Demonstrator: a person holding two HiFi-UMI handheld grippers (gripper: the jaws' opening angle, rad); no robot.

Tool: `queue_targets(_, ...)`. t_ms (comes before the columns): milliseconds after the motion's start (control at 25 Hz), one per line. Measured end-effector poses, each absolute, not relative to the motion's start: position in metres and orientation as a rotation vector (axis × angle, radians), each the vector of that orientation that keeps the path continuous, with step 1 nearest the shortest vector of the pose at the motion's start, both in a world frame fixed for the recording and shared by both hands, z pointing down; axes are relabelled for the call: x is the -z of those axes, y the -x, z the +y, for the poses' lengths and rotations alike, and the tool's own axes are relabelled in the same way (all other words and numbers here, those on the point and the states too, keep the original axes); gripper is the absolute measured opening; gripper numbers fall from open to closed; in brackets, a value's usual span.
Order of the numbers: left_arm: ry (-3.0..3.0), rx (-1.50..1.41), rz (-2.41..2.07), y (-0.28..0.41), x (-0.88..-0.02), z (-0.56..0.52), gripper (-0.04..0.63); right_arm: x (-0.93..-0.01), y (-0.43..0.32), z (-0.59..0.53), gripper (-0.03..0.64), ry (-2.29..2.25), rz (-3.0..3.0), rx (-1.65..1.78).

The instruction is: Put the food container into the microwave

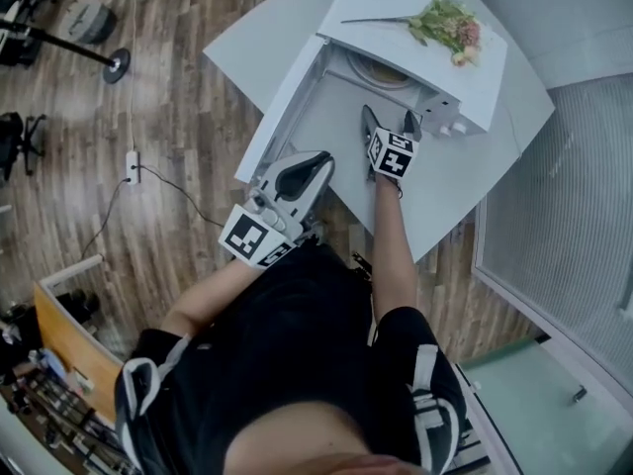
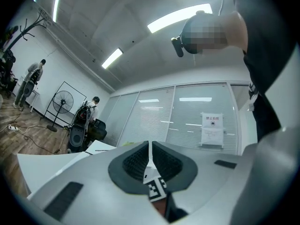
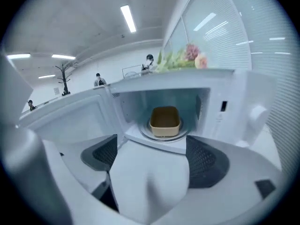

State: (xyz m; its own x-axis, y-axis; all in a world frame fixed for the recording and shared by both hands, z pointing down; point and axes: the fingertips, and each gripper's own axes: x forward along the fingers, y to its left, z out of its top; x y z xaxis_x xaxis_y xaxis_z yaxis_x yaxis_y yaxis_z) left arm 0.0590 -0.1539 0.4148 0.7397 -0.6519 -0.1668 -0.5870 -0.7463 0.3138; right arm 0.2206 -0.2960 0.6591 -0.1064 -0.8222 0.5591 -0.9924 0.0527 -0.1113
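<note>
The tan food container [image 3: 165, 121] sits on the glass turntable inside the open white microwave [image 3: 220, 86]. In the head view only a tan edge of the container [image 1: 382, 71] shows under the microwave [image 1: 396, 3] roof. My right gripper [image 1: 390, 117] hovers just in front of the oven opening, open, and the right gripper [image 3: 151, 144] has nothing between its fingers. The left gripper [image 1: 318, 161] stays back near the table's front edge beside the swung-out door [image 1: 282, 117]. Seen from its own camera, the left gripper [image 2: 150, 146] is shut and empty, tilted up toward the ceiling.
A bunch of flowers [image 1: 447, 23] lies on top of the microwave. The control knobs [image 1: 452, 127] are on its right side. The grey table [image 1: 465, 181] ends close to my body. A glass wall [image 1: 564, 216] runs along the right. People stand far off in the room.
</note>
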Motion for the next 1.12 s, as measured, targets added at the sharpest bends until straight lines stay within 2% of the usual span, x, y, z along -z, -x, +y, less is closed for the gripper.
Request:
queue_targets(40,-2.706,0.401,-0.984,-0.059,-0.411,-0.146,0.041,-0.644,-0.22,-0.278,0.459,-1.845,-2.015,-0.665)
queue_targets(120,-2.714,0.413,-1.006,-0.055,-0.406,-0.13,0.041,-0.614,-0.22,-0.245,0.351,-1.889,-2.064,-0.636)
queue_targets(320,-2.719,0.407,-1.046,-0.04,-0.399,-0.096,0.041,-0.558,-0.214,-0.17,0.249,-1.923,-2.174,-0.616)
queue_targets(760,-2.742,0.372,-0.996,-0.021,-0.401,-0.074,0.041,-0.474,-0.182,-0.074,0.083,-2.026,-2.287,-0.545)
queue_targets(1120,-2.764,0.363,-0.946,0.006,-0.4,-0.061,0.041,-0.443,-0.151,-0.034,0.031,-2.116,-2.269,-0.515)
